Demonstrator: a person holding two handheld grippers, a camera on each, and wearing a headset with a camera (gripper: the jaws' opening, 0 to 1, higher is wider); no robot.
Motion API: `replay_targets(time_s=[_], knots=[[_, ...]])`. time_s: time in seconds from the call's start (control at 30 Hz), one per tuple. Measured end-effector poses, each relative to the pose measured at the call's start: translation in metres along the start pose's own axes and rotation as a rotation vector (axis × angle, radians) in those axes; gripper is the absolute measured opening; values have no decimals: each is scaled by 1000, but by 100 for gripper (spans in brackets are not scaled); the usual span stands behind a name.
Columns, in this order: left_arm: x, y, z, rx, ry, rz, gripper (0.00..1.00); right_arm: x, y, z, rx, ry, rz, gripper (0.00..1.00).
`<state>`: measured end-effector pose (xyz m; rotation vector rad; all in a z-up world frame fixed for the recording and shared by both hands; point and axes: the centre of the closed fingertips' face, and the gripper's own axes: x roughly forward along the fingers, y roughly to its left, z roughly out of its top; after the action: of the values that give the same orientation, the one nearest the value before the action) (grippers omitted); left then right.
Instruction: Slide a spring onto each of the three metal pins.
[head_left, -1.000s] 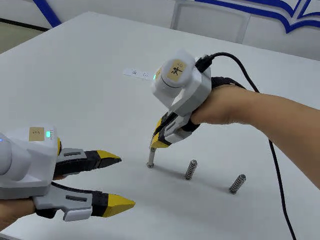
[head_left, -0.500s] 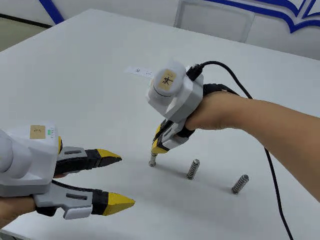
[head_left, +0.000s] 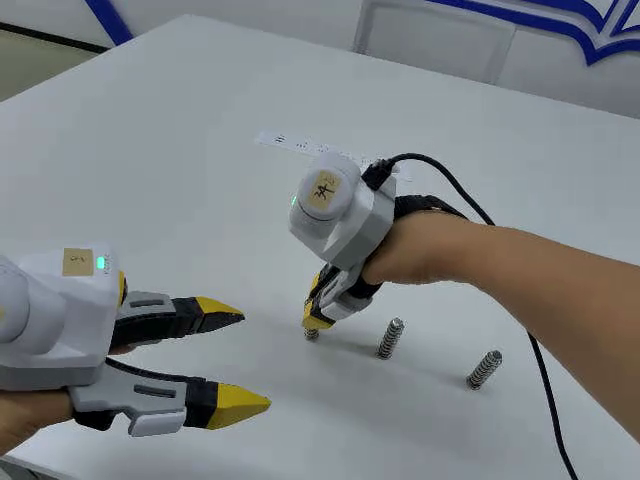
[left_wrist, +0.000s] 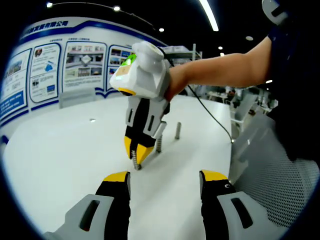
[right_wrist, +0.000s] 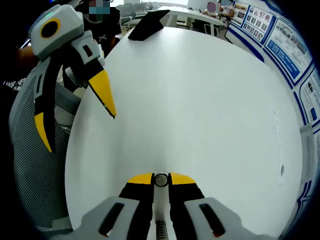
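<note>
Steel spring (right_wrist: 161, 231), pinched in the closed right claw (head_left: 316, 318), sits over the last pin (right_wrist: 161, 179) on the white worktop (head_left: 150, 180); the neighbouring pin (head_left: 390, 338) and the end pin (head_left: 484, 369) already wear theirs. Left claw (head_left: 252, 360) hangs open, empty. Next, I judge: press down, then release.

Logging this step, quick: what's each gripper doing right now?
Left gripper: open, holding nothing.
Right gripper: fingers closed on a spring that sits over a metal pin.
</note>
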<state>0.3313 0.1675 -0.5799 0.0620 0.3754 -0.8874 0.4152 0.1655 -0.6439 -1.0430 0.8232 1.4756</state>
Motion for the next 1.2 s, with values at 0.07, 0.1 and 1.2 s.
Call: replay_targets(time_s=[0.07, 0.1, 1.2], knots=[[0, 0, 0, -1, 0, 0, 57, 1, 0, -1, 0, 2, -2, 12], [0, 0, 0, -2, 0, 1, 57, 2, -1, -1, 1, 2, -3, 12], [5, 0, 7, 5, -4, -4, 58, -38, -5, -26, 97, -107, -71, 24]])
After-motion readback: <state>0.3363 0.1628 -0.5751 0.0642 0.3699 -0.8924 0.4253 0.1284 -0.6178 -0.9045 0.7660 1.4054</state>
